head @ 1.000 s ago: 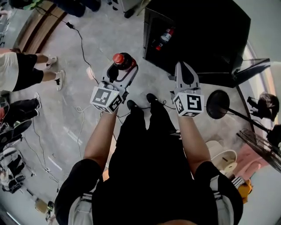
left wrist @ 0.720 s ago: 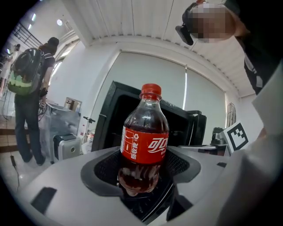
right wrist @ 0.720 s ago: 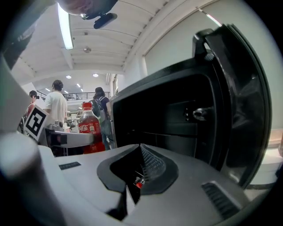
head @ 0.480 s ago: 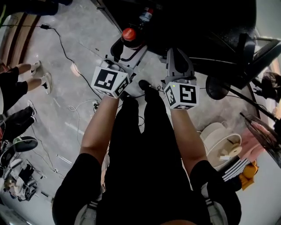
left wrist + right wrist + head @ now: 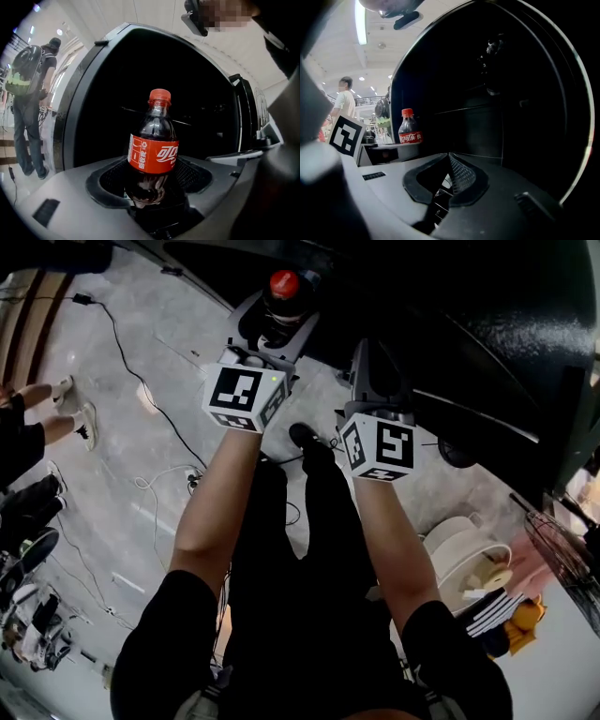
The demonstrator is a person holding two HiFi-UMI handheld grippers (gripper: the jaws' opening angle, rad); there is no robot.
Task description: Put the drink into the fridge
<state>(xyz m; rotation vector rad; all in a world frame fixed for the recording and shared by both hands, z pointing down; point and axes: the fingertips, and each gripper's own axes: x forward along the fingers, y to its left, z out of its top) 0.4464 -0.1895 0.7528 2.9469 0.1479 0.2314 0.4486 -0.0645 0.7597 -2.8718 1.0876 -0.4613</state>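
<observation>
A cola bottle (image 5: 283, 287) with a red cap and red label stands upright in my left gripper (image 5: 274, 322), which is shut on its lower body. In the left gripper view the bottle (image 5: 154, 145) fills the middle, with the dark open inside of the black fridge (image 5: 103, 84) right behind it. My right gripper (image 5: 366, 351) hangs just right of the left one, shut and holding nothing. In the right gripper view its jaws (image 5: 449, 157) meet at a point before the fridge's dark inside (image 5: 497, 93). There the bottle (image 5: 408, 127) shows at the left.
The fridge (image 5: 469, 306) takes up the top and right of the head view. Cables (image 5: 141, 352) trail over the grey floor at the left, where a person's legs (image 5: 37, 418) show. A white spool (image 5: 469, 554) lies at the right. A person with a green backpack (image 5: 28, 70) stands at the far left.
Both grippers have moved forward to the fridge, which now fills the top of the head view. The bottle has come up to the fridge's opening, still held in the left gripper.
</observation>
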